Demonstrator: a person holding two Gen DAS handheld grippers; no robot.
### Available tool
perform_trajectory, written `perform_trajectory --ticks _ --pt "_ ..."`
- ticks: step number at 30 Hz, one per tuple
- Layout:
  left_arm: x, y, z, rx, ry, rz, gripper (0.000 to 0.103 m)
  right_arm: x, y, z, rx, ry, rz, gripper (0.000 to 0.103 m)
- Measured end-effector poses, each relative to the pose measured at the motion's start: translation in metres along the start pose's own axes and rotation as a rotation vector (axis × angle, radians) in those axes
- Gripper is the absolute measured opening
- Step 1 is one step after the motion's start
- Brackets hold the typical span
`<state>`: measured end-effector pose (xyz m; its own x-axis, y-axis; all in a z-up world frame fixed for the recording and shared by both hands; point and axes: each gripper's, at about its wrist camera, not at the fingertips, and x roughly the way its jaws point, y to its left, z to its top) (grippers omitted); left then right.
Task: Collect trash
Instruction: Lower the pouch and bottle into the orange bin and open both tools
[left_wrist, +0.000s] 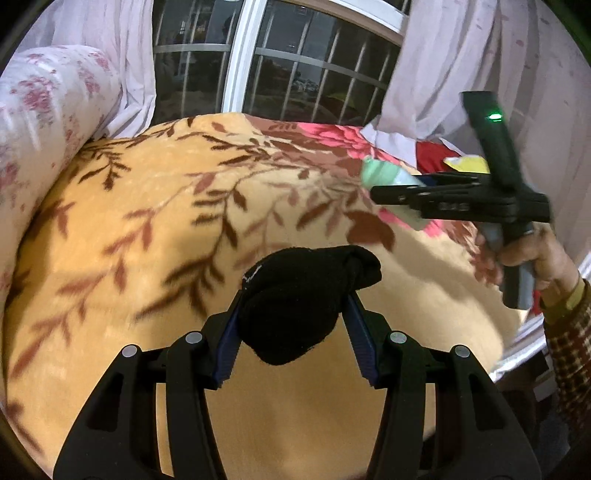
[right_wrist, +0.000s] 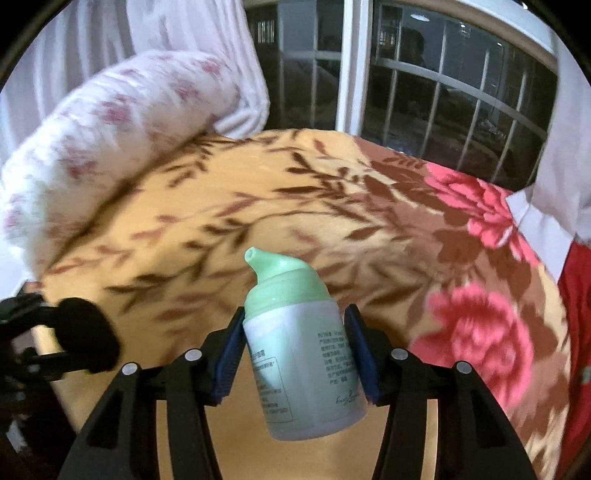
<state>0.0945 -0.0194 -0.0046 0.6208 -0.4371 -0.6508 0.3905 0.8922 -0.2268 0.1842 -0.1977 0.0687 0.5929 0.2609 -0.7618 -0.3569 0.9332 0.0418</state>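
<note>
Two items are in my grip above the orange leaf-patterned blanket (right_wrist: 258, 192). My right gripper (right_wrist: 295, 350) clamps the white plastic pump bottle with green cap (right_wrist: 299, 354) mid-body: rigid, light, likely slick. My left gripper (left_wrist: 291, 332) squeezes a black balled sock (left_wrist: 295, 295): soft, compressible.

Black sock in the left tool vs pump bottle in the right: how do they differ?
The black sock is soft, bunched cloth; the pump bottle is rigid plastic. The sock is plain black all over; the bottle has a white printed body and a mint green pump top. The sock bulges past the pads of the left tool; the bottle keeps its shape in the right tool, tilted, nozzle away from the camera. Both are clamped, lifted above the floral blanket.
</note>
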Motion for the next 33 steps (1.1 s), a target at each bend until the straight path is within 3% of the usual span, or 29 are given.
perform_trajectory --ticks 6,11,20,30,33 --pt "-0.041 -0.013 -0.053 -0.005 0.063 0.002 0.051 -0.062 0.059 -0.066 0.031 -0.029 0.128 0.053" --pt "-0.053 -0.021 -0.103 -0.017 0.156 -0.011 0.051 -0.080 0.103 -0.124 0.063 0.006 0.216 0.053" --pt "-0.038 -0.017 -0.171 -0.047 0.340 0.001 0.051 -0.041 0.149 -0.214 0.147 0.199 0.288 0.053" --pt "-0.018 -0.009 -0.201 -0.069 0.503 0.038 0.056 0.012 0.170 -0.257 0.211 0.389 0.282 0.053" --pt "-0.017 -0.004 -0.205 -0.085 0.530 0.059 0.058 0.024 0.172 -0.267 0.226 0.442 0.264 0.063"
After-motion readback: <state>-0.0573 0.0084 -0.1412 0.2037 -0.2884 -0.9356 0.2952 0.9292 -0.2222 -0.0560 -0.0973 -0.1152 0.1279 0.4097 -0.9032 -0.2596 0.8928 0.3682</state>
